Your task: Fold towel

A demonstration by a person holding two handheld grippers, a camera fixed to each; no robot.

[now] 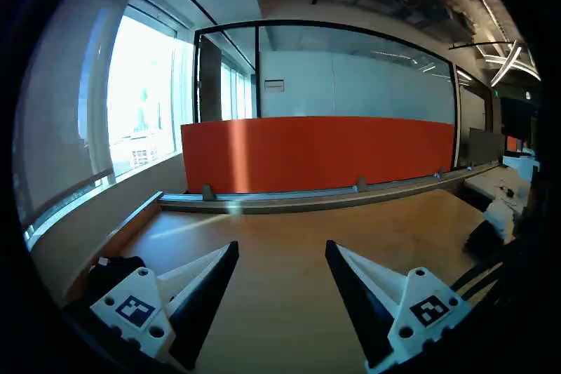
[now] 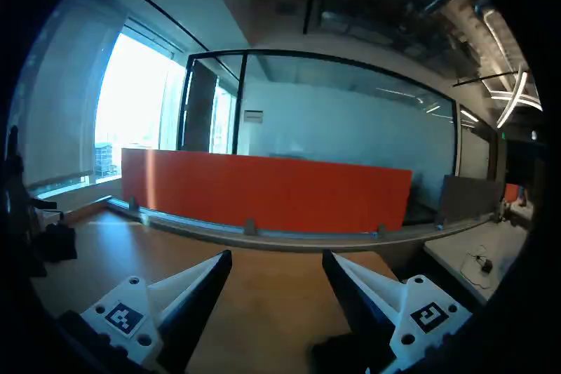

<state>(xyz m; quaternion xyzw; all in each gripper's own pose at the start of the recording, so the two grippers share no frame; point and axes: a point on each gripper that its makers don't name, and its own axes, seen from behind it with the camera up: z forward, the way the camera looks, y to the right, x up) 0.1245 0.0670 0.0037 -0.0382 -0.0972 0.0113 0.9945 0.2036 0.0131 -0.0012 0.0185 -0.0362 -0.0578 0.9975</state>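
Jaws gape on left gripper [image 1: 281,243], right gripper [image 2: 276,253]; orange divider [image 1: 315,153] apparently bounds desk [image 1: 294,223].

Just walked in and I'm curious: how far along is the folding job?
Nothing looks done yet. In hand: nothing; the left gripper and right gripper are both open, holding nothing, pointing across the wooden desk toward the orange divider. Left: seemingly the whole job, from first grasp to last fold.

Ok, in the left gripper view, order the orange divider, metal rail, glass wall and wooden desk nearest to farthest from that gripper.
1. wooden desk, directly beneath the left gripper.
2. metal rail, along the desk's far edge.
3. orange divider, just behind the rail.
4. glass wall, beyond the divider.
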